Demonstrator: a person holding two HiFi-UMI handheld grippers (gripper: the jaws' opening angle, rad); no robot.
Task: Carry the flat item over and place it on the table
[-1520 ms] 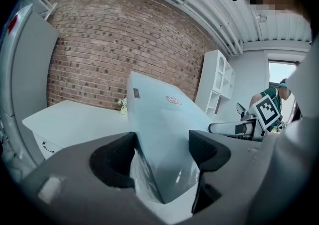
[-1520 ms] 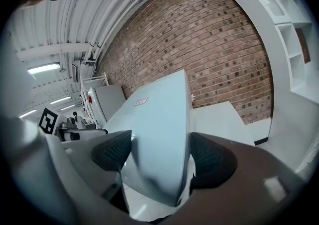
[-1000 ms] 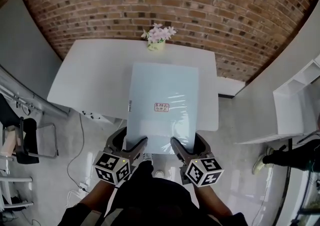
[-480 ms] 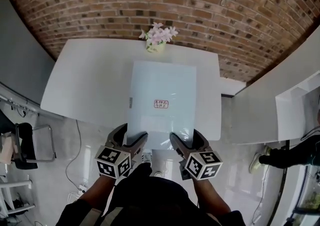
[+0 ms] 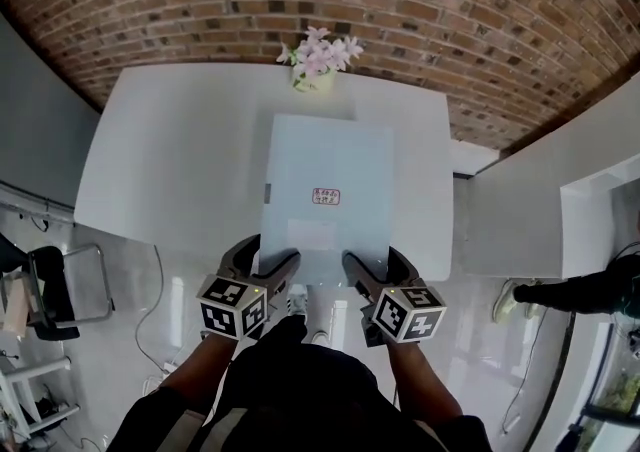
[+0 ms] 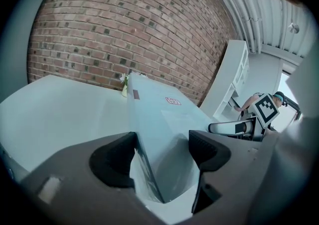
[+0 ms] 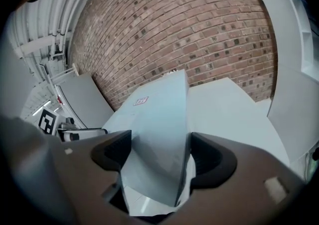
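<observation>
Gripping pale glossy panel [image 5: 330,155], small red label [image 5: 325,197]

Likely office or studio: brick wall [image 5: 420,0], white table [image 5: 170,175], flower vase [image 5: 317,68], white shelving [image 6: 240,69].

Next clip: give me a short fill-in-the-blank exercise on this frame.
1. The left tongs and right tongs hold the panel above the table, whose top is ___.
2. The small label on the panel is ___.
3. The flowers stand at the table's far edge, by a ___ wall.

Missing words: white; red; brick.
</observation>
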